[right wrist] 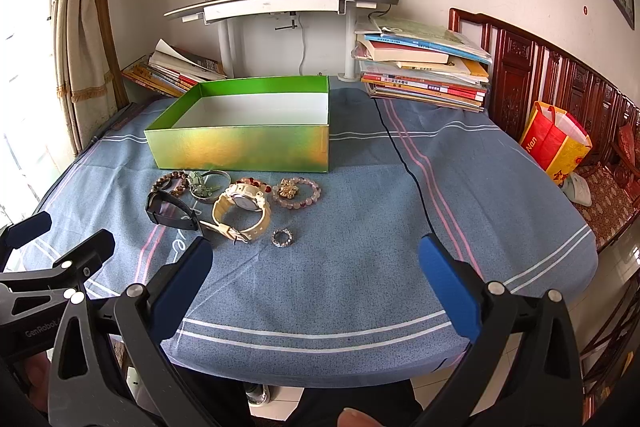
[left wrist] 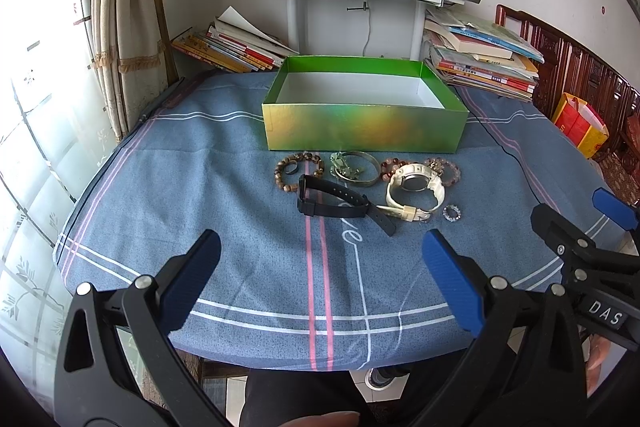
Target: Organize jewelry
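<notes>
Right now both tongs are hovering spread wide and empty over the tabletop [left wrist: 248, 291]: left tongs [left wrist: 320, 271], right tongs [right wrist: 316, 275]. Centre frame, the green box [left wrist: 366, 125] is sitting open, and the black watch [left wrist: 340, 205], cream watch [right wrist: 240, 213], ring [right wrist: 283, 238] and bead bracelets [right wrist: 297, 191] are lying just before it.
</notes>
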